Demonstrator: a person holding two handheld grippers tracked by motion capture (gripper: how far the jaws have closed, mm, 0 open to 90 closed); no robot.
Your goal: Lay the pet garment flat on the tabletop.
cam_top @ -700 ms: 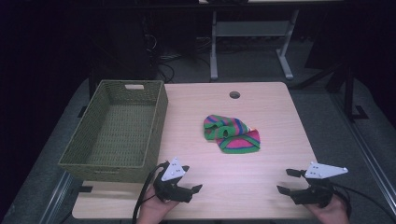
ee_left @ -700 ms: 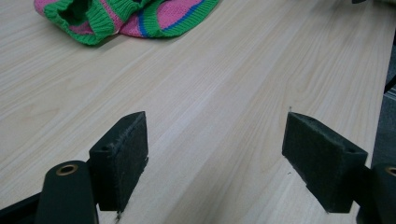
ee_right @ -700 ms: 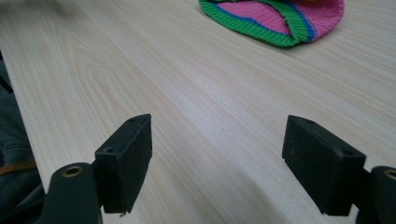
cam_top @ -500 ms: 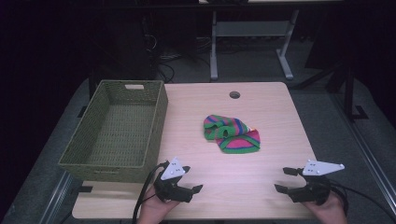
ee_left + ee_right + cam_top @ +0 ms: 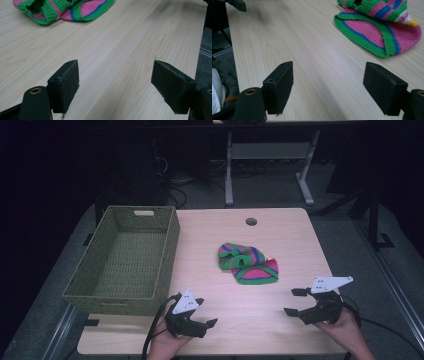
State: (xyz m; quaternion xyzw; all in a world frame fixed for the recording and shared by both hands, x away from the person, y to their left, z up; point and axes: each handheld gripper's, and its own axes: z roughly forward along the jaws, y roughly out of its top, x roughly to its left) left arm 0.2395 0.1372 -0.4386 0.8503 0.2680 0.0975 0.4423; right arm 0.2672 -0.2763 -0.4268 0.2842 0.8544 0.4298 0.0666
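Note:
A knitted piece (image 5: pixel 247 264) striped in green, pink and blue lies bunched at the middle of the wooden table (image 5: pixel 295 240). Near the front edge my left gripper (image 5: pixel 207 312) is held open, empty, below and left of the knit. My right gripper (image 5: pixel 294 301) is open and empty too, at the front right, pointing left toward the knit. In the left gripper view the open gripper (image 5: pixel 117 83) hovers over bare wood, with the knit (image 5: pixel 62 10) far ahead at upper left. The right gripper view has its gripper (image 5: pixel 328 86) open and the knit (image 5: pixel 382 27) ahead on the right.
A green woven basket (image 5: pixel 167 250) with nothing in it stands on the table's left side. A round cable hole (image 5: pixel 251 221) sits near the far edge. A jaw of the other gripper (image 5: pixel 237 4) shows in the right gripper view's top left corner.
My right gripper has shifted slightly left along the front edge. The left gripper and the knit have stayed put.

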